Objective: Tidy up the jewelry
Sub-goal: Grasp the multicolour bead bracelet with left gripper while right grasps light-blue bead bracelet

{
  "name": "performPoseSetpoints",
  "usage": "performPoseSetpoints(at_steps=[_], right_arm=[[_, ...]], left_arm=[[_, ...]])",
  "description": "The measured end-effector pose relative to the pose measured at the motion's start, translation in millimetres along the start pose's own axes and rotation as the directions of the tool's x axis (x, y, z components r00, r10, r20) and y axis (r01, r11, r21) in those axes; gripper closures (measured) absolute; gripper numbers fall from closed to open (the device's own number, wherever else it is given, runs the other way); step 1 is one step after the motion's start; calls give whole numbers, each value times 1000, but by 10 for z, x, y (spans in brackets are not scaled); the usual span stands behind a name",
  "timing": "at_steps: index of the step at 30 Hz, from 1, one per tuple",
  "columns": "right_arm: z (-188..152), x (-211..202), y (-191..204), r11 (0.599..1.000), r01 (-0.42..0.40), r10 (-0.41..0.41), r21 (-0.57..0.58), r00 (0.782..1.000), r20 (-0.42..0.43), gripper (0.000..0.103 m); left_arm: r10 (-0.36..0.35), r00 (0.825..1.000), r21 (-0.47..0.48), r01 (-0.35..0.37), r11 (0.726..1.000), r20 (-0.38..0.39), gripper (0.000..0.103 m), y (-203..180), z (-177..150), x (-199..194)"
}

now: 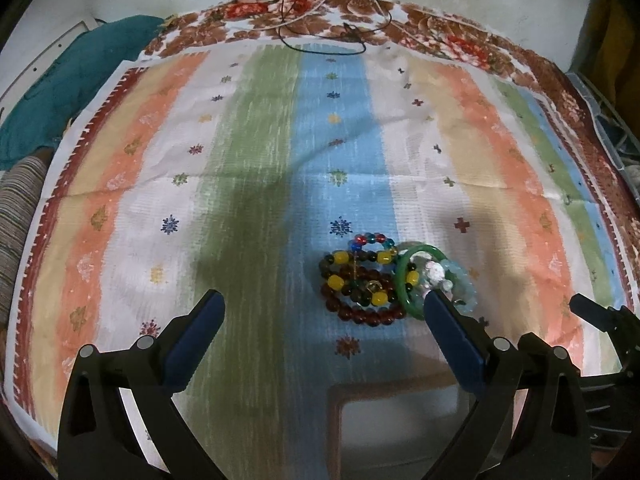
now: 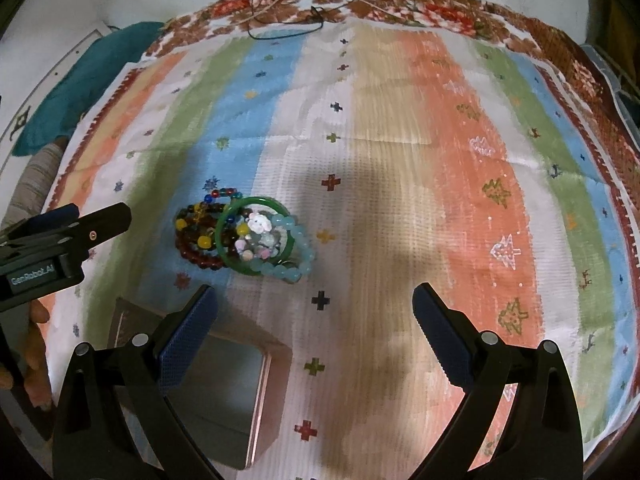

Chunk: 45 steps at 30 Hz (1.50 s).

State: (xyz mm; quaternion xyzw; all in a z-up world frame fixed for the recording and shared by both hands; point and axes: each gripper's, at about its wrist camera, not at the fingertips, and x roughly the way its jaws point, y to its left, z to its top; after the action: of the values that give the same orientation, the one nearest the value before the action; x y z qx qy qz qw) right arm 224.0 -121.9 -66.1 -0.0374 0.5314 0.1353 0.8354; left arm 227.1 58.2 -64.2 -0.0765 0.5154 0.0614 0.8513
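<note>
Jewelry pile (image 2: 240, 236) sits heaped on the striped cloth (image 2: 400, 160), nothing picked yet; open box (image 2: 224, 380) just near side of it.

Green bangle (image 2: 250, 236) lies on top, overlapping the dark red bead bracelet (image 2: 196, 252) and the pale blue bead bracelet (image 2: 296, 256), so it looks like the first piece to lift. Left gripper (image 1: 320, 312) is spread wide with nothing between the fingers, its right finger in line with the bangle edge; contact unclear. Right gripper (image 2: 312, 304) is also spread and empty, hovering near the pile, probably waiting its turn. Right wrist view shows the box interior and the charm cluster inside the bangle; left wrist view only catches the box rim (image 1: 396, 392), but shows the red beads and yellow beads (image 1: 340, 258) unobstructed.
</note>
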Motion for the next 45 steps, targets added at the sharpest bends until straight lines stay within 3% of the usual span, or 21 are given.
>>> performPoseSetpoints(at_steps=[25, 28, 31, 37, 45], right_arm=[[230, 460, -9, 1000, 22, -21, 3, 999, -47, 5], [250, 512, 4, 1000, 28, -28, -3, 998, -54, 5], [274, 582, 9, 999, 37, -37, -6, 997, -65, 15], [299, 724, 7, 999, 47, -47, -10, 995, -89, 15], [316, 858, 32, 999, 36, -38, -22, 993, -116, 35]], left_arm=[[-35, 998, 37, 37, 999, -55, 7, -21, 261, 606], [-32, 997, 51, 36, 998, -66, 11, -40, 288, 674], [-34, 996, 51, 38, 998, -77, 15, -43, 310, 737], [-45, 993, 69, 52, 996, -107, 26, -86, 331, 861], [-65, 987, 91, 79, 993, -148, 46, -143, 345, 1034]])
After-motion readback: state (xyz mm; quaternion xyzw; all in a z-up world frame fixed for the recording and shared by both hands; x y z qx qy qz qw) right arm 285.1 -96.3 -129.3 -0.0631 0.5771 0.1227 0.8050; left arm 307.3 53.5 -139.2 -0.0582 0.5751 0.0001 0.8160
